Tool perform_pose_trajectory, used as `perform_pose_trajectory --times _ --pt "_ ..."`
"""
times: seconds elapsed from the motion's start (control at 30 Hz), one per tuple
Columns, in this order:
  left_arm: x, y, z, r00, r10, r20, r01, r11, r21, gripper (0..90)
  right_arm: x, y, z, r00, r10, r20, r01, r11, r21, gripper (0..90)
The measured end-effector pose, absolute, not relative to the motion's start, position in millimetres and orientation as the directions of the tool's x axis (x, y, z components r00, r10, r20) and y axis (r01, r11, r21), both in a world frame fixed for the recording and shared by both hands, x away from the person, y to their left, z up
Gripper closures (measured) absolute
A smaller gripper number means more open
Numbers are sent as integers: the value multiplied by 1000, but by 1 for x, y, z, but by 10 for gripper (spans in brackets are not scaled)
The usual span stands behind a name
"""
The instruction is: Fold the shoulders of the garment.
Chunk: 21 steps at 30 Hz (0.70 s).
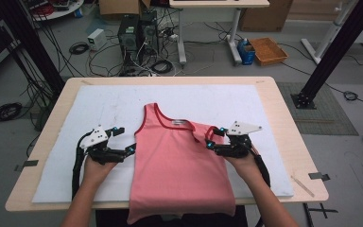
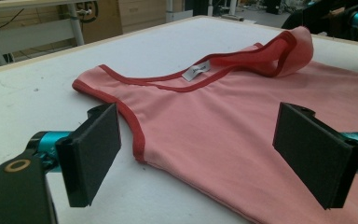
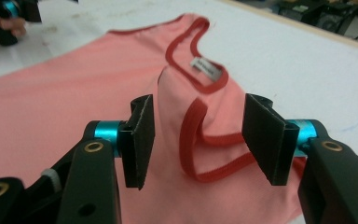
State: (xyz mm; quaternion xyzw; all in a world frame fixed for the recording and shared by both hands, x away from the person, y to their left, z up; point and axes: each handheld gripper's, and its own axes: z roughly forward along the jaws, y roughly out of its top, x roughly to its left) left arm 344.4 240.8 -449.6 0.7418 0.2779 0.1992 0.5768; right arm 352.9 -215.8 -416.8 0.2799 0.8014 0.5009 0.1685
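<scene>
A pink tank top [image 1: 179, 161] with red trim lies flat on the white mat [image 1: 99, 109], its hem hanging over the near table edge. Its right shoulder strap [image 1: 203, 132] is folded over onto the chest. My left gripper [image 1: 125, 139] stands open at the shirt's left side by the armhole; in the left gripper view its pads [image 2: 93, 149] straddle the shirt's edge [image 2: 140, 144] without touching it. My right gripper [image 1: 215, 137] is open at the folded strap [image 3: 191, 126], which lies between the jaws, pads apart from it. A white label [image 3: 205, 66] sits at the neckline.
The wooden table [image 1: 283, 137] borders the mat on all sides, with bare mat left, right and behind the shirt. Beyond the table the floor holds cables, two computer towers [image 1: 137, 33] and an orange tray [image 1: 267, 49]. A black frame post [image 1: 331, 52] stands at the right.
</scene>
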Motion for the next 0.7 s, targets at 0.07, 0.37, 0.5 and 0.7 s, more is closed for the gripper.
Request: perform_pose_trajectory --times 0.07,0.37,0.5,0.7 --pt "344 240 -450 765 644 -23 181 -180 967 151 355 -216 -412 -788 616 16 273 326 905 445" --pt "344 241 -450 766 643 -24 182 -181 967 151 379 -196 -403 -833 552 25 280 382 881 514" --pt "344 241 -450 765 643 -28 184 -177 967 151 383 -193 -412 -858 512 28 287 434 854 673" --pt "344 241 -450 765 643 -24 181 -180 967 151 370 -193 -416 -870 493 -11 249 459 853 797"
